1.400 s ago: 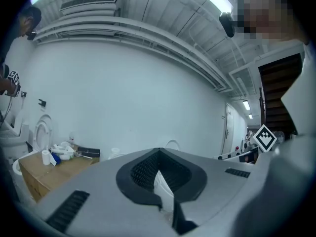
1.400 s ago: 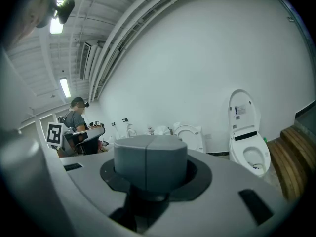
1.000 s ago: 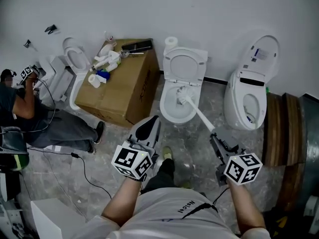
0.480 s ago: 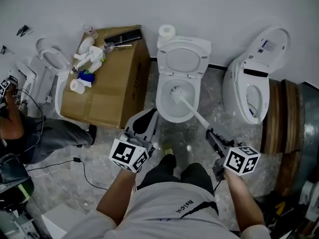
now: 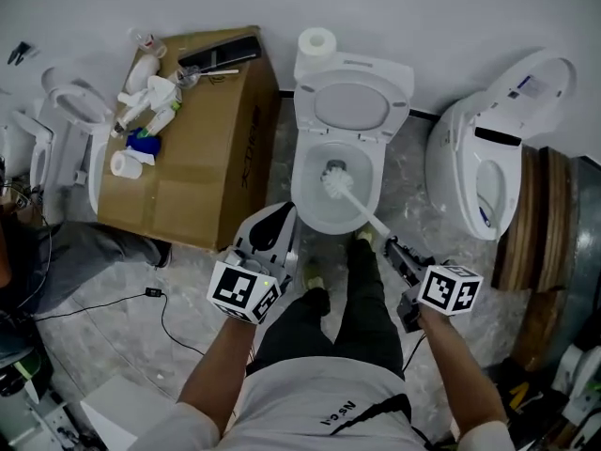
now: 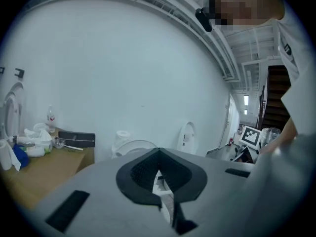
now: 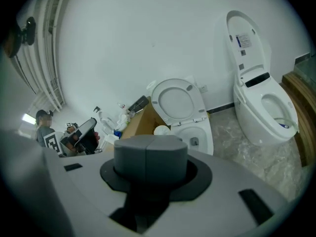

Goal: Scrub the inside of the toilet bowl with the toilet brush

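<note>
Scrubbing seems to be the step in hand. In the upper middle of the head view stands the toilet bowl (image 5: 302, 195) with its lid (image 5: 352, 111) raised. The toilet brush (image 5: 357, 205) lies slanted inside it, and its white bristle head (image 5: 333, 178) is near the middle of the basin. The right gripper (image 5: 394, 250), to the lower right of the bowl, has its jaws pinched on the grey end of the handle. The left gripper (image 5: 272, 233), to the lower left of the bowl's front rim, has its jaws pressed together on nothing. To scrub well, I think the head should press on the porcelain and go round the whole wall, also under the rim, in short strokes. The handle is long, so a firm pinch is needed, or the brush may twist.
</note>
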The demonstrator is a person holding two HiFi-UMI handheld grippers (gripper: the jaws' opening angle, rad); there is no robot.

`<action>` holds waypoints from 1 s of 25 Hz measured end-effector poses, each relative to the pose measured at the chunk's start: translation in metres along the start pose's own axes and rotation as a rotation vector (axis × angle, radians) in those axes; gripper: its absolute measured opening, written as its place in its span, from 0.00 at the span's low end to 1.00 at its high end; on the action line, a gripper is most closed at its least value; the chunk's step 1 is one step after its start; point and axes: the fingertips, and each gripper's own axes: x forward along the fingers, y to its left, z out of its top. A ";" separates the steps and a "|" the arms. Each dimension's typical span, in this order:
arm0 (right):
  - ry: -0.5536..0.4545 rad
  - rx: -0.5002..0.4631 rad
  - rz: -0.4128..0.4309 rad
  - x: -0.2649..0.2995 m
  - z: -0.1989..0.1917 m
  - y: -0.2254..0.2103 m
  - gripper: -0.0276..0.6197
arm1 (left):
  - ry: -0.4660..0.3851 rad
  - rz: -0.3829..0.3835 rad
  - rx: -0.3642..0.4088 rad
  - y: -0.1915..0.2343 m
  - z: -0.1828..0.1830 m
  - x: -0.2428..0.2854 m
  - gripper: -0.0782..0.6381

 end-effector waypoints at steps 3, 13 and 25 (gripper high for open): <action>0.052 -0.005 0.001 0.040 0.005 -0.024 0.28 | 0.027 0.030 -0.010 0.014 -0.020 0.021 0.12; 0.217 -0.047 0.022 0.157 0.024 -0.093 0.28 | 0.091 0.172 -0.055 0.064 -0.071 0.097 0.12; 0.266 -0.023 0.021 0.275 -0.019 -0.149 0.28 | 0.106 0.212 -0.101 0.107 -0.160 0.145 0.12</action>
